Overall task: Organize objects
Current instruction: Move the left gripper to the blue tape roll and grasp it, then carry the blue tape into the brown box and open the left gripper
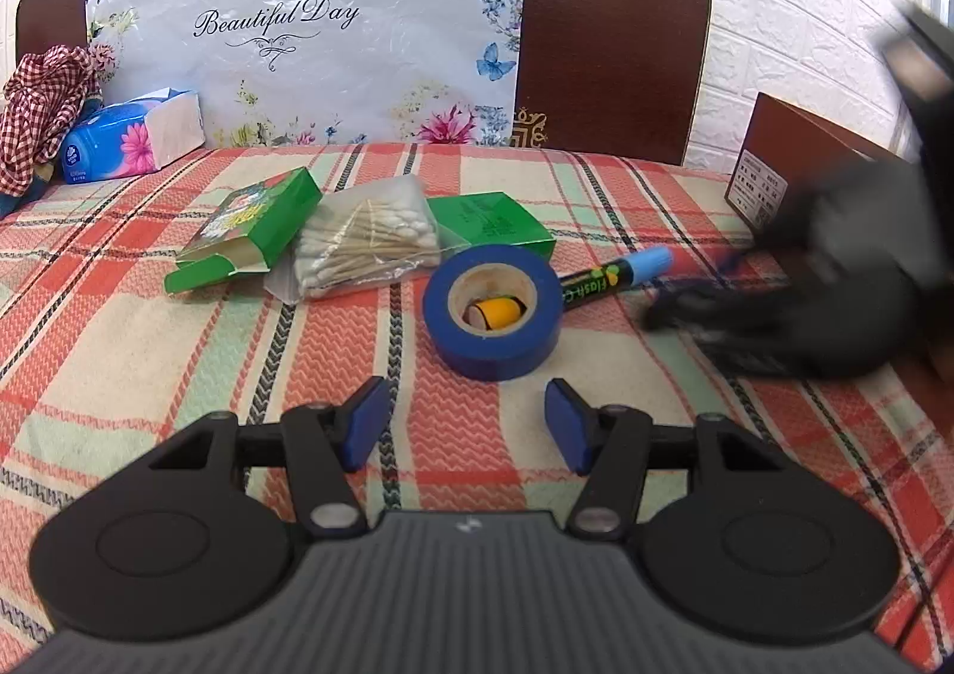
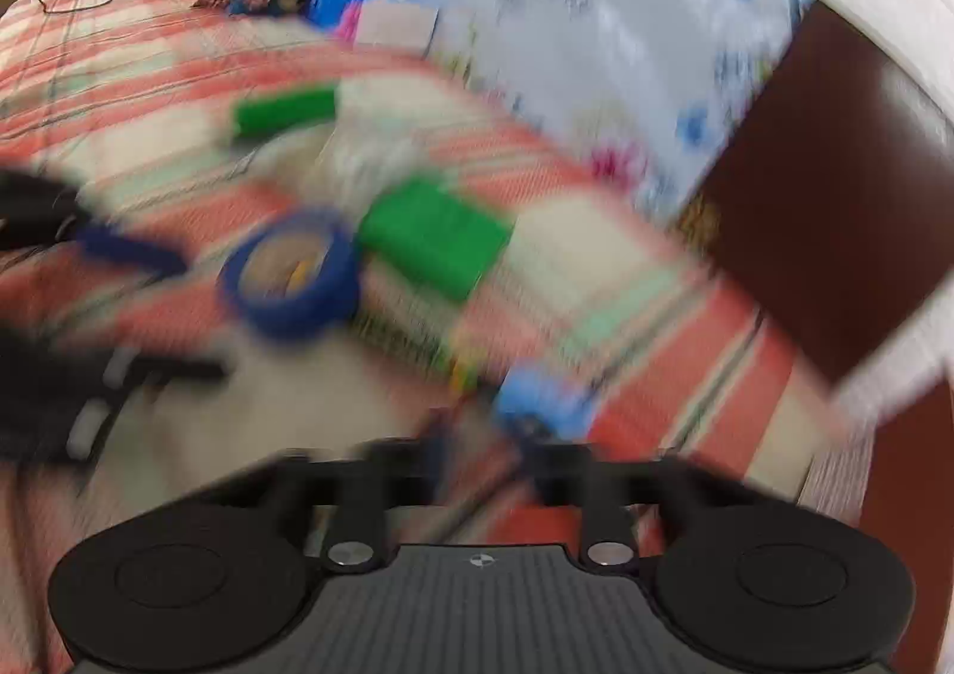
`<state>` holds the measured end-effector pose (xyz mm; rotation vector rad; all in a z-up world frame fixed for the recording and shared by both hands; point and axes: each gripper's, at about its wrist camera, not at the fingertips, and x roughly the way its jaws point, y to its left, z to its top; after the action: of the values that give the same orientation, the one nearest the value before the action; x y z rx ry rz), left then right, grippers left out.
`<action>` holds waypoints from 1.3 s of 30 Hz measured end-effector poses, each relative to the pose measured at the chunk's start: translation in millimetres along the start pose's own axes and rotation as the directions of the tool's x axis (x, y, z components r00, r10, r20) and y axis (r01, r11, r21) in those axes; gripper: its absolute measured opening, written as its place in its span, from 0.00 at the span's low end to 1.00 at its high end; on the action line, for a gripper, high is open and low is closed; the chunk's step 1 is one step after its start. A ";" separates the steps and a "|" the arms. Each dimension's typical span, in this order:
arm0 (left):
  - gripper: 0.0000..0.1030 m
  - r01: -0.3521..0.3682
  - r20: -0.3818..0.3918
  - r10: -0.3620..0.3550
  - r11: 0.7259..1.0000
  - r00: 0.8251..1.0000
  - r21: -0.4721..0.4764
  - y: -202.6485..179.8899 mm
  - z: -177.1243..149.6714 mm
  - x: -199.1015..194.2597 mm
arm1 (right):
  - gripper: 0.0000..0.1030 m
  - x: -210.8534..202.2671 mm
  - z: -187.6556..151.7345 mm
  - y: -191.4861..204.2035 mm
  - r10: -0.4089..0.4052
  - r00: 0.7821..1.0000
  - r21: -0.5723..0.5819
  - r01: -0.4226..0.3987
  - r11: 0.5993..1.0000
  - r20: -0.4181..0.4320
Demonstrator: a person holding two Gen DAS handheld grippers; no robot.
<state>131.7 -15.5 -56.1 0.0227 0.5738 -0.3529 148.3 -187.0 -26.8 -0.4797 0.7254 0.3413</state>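
- Plaid cloth [image 1: 149,352] covering the surface.
- Floral sheet [image 1: 310,30] reading "Beautiful Day", upright at the back.
- Brown headboard [image 1: 614,42] behind it.
- White brick wall [image 1: 793,18].
- Tissue pack [image 1: 128,137] far left, checked fabric [image 1: 42,107] touching it.
- Brown box [image 1: 787,161] at right.

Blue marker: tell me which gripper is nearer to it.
Right. The right gripper sits at the blue marker cap end, blurred, so contact is unclear. The left gripper hangs open in front of the blue tape roll, which lies between it and the marker.
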 end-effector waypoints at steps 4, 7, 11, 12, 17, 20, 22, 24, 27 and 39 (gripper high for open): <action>0.59 -0.004 -0.002 0.004 1.000 1.000 0.007 -1.8 -0.1 -0.3 | 0.02 -40.5 -45.4 9.7 -0.084 0.996 0.112 0.082 0.990 0.014; 0.61 -0.014 -0.013 0.014 0.999 1.000 0.033 -6.6 1.4 0.2 | 0.05 -65.9 -69.4 13.9 -0.083 0.996 0.223 0.074 0.972 0.031; 0.64 -0.001 -0.055 0.002 1.000 0.999 0.003 -10.5 11.8 1.5 | 0.09 -76.9 -81.0 11.3 -0.069 0.996 0.352 0.043 0.935 0.064; 0.64 0.027 -0.068 -0.031 0.998 0.997 -0.059 -6.4 16.2 -1.0 | 0.10 -77.9 -82.6 10.3 -0.070 0.995 0.384 0.039 0.923 0.068; 0.63 0.100 -0.011 -0.107 0.957 0.994 -0.272 23.2 38.0 -19.1 | 0.13 -80.5 -71.4 8.4 -0.051 0.991 0.464 -0.012 0.886 0.122; 0.48 0.076 -0.050 -0.097 0.943 0.994 -0.324 42.3 46.3 -8.9 | 0.18 -75.0 -46.3 16.4 -0.054 0.985 0.385 -0.013 0.923 0.163; 0.43 0.087 -0.081 -0.119 0.941 0.990 -0.326 47.9 49.8 0.1 | 0.35 -65.9 -26.7 23.4 -0.036 0.981 0.322 -0.028 0.946 0.189; 0.43 0.104 -0.103 -0.140 0.951 0.985 -0.293 46.9 56.0 7.5 | 0.43 -54.2 -7.4 35.8 -0.021 0.972 0.217 -0.031 0.976 0.233; 0.35 0.097 -0.145 -0.131 0.969 0.981 -0.226 39.3 60.5 21.7 | 0.45 -27.8 17.6 57.0 -0.036 0.972 0.067 0.021 0.998 0.233; 0.21 0.213 -0.104 -0.243 0.948 0.964 -0.237 7.0 70.5 -5.5 | 0.51 -47.8 9.3 63.7 -0.189 0.937 0.104 0.165 0.981 0.295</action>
<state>166.9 -15.5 5.6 -0.2416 0.7479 -0.5130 90.9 -135.0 -6.3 -0.4040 0.3902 0.2100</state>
